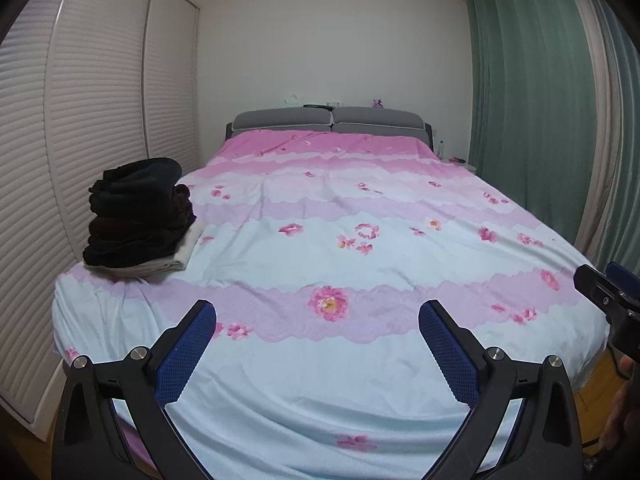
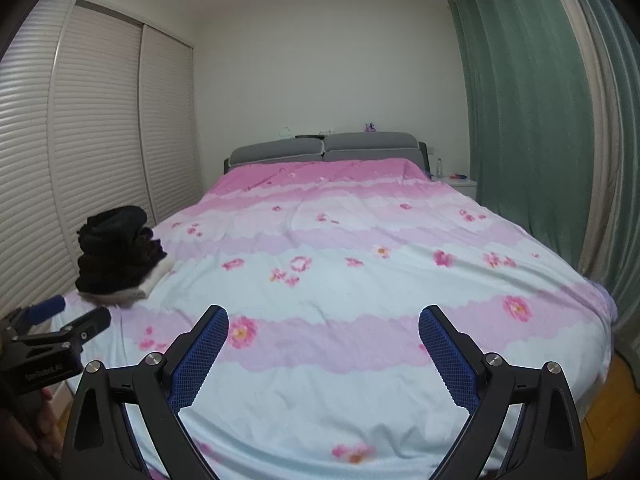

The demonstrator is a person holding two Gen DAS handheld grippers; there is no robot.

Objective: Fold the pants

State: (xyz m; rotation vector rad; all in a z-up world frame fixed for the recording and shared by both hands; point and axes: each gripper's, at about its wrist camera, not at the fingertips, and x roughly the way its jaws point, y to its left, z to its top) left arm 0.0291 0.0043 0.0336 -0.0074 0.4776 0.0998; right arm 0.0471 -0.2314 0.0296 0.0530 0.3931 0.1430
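A stack of folded dark pants [image 1: 138, 212] lies on a white folded cloth [image 1: 180, 254] at the left edge of the bed; it also shows in the right wrist view [image 2: 118, 256]. My left gripper [image 1: 318, 312] is open and empty above the foot of the bed. My right gripper [image 2: 324, 318] is open and empty, also above the foot of the bed. The right gripper shows at the right edge of the left wrist view [image 1: 612, 292], and the left gripper shows at the left edge of the right wrist view [image 2: 60, 324]. No unfolded pants are in view.
The bed [image 1: 360, 380] has a pink and pale blue floral cover and a grey headboard [image 1: 328, 120]. Louvred wardrobe doors [image 1: 80, 100] stand close on the left. Green curtains [image 1: 532, 80] hang on the right, with a small nightstand [image 2: 464, 184] beside them.
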